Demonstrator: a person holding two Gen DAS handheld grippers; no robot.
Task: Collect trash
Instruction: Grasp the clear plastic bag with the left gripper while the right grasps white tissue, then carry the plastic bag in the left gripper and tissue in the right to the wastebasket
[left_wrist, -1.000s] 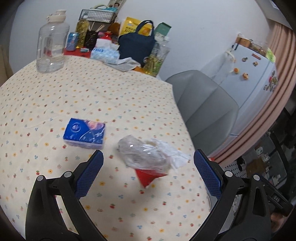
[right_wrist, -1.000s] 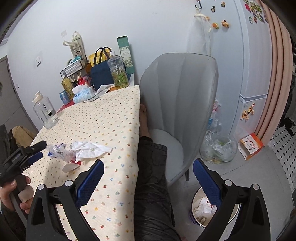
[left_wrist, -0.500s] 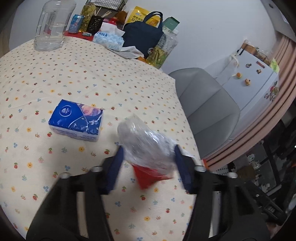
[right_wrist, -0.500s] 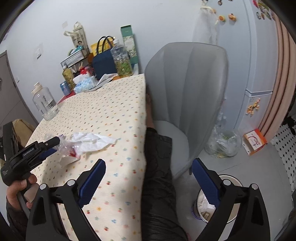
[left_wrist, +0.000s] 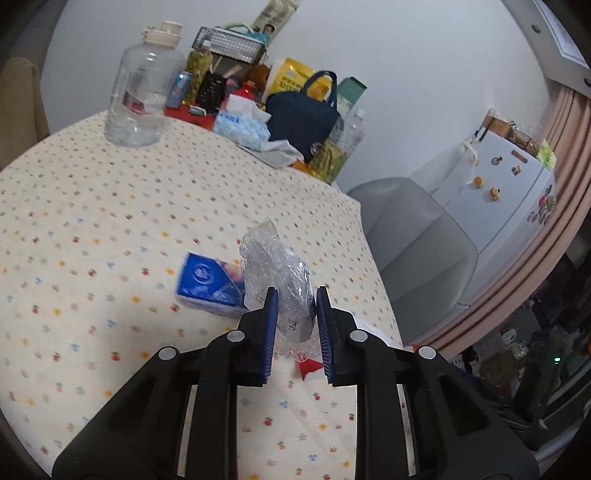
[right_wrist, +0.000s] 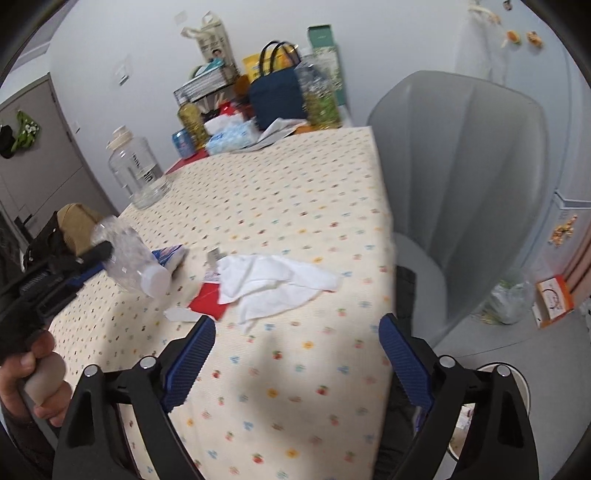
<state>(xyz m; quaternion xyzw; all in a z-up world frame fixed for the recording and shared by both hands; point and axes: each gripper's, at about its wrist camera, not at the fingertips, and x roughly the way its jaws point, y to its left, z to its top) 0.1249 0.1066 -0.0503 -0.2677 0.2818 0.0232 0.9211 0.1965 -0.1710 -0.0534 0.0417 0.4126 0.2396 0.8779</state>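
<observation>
My left gripper (left_wrist: 294, 314) is shut on a crushed clear plastic bottle (left_wrist: 275, 269) and holds it above the floral tablecloth; in the right wrist view the bottle (right_wrist: 129, 258) shows lifted at the left, white cap toward the camera. A crumpled white tissue (right_wrist: 273, 284) and a red wrapper (right_wrist: 207, 302) lie on the table near its right edge. The red wrapper's corner (left_wrist: 308, 367) shows under the left fingers. My right gripper (right_wrist: 295, 354) is open and empty, low over the table's near edge, just short of the tissue.
A blue tissue pack (left_wrist: 208, 284) lies left of the bottle. A big clear jug (left_wrist: 142, 88), a navy bag (left_wrist: 303, 118) and several bottles stand at the table's far end. A grey chair (right_wrist: 469, 177) stands right of the table. A trash bin (right_wrist: 491, 417) is on the floor.
My left gripper closed on the crushed bottle and lifted it off the table. My right gripper moved forward toward the tissue and stayed open.
</observation>
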